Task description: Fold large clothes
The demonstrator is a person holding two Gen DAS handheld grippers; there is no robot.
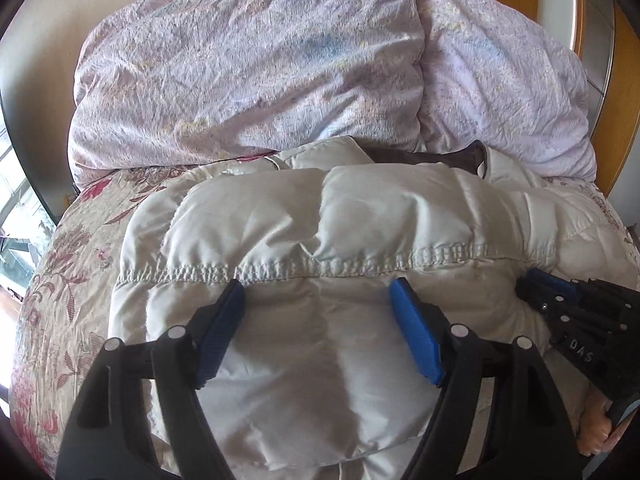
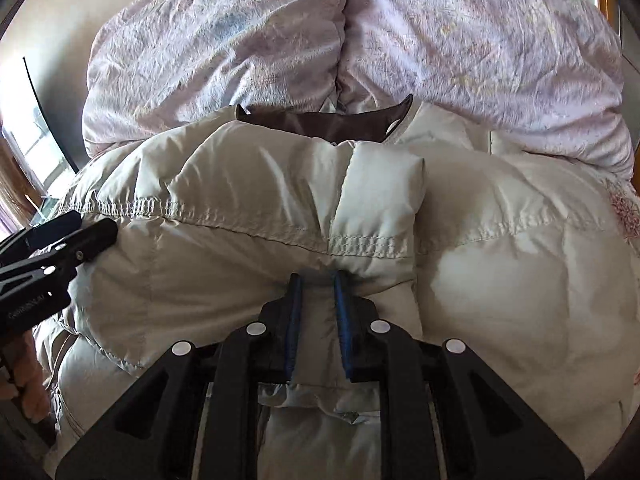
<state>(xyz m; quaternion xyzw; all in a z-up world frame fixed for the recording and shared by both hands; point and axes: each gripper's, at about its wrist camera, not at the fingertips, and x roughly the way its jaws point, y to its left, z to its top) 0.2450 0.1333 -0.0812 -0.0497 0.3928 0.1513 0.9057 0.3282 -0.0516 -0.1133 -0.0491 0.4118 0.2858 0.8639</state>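
Note:
A cream puffy down jacket (image 1: 360, 208) lies folded on the bed, its brown lining (image 2: 320, 124) showing at the far edge. My left gripper (image 1: 318, 286) hovers over the jacket's near panel just below a stitched seam. Its blue pads stand wide apart and grip nothing, so it is open. My right gripper (image 2: 317, 278) is shut on a pinched fold of the jacket (image 2: 500, 240) below the seam. In the left wrist view the right gripper (image 1: 540, 284) sits at the jacket's right edge. In the right wrist view the left gripper (image 2: 90, 224) is at the far left.
A floral bedspread (image 1: 72, 248) lies under the jacket. A bulky lilac duvet (image 1: 240, 60) is piled right behind it. A wooden headboard (image 1: 624, 100) stands at the right, and a window (image 1: 16, 200) is at the left. A person's hand (image 1: 596, 428) holds the right gripper.

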